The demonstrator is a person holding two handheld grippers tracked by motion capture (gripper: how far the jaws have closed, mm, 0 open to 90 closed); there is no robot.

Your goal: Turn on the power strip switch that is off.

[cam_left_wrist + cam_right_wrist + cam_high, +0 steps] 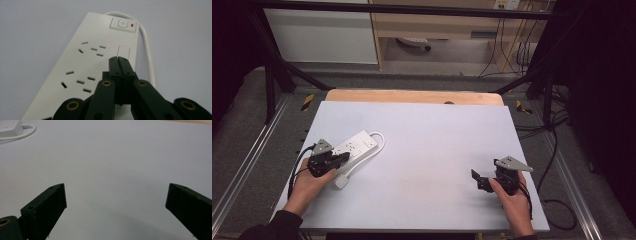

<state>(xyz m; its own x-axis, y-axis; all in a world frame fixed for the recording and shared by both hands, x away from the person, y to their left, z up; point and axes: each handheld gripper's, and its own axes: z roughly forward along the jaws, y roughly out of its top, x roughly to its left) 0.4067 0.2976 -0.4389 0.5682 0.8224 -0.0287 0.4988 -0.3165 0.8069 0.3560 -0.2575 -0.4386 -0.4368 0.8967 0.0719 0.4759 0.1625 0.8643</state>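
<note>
Surface: pale grey table top (422, 150), wooden edge at 12 o'clock; dark floor, cables, cabinet beyond. One white power strip (354, 145) at 9 o'clock, cord looped; its plug (341, 181) partly behind left gripper (343, 158), jaws pressed together over the strip, nothing between. One right gripper (478, 181) at 4 o'clock, jaws spread wide, empty. Socket count cut off

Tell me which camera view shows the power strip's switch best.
The left gripper view: the switch is close, its red light clear. The high view shows the power strip too small to make out the switch; the right gripper view catches a corner.
</note>
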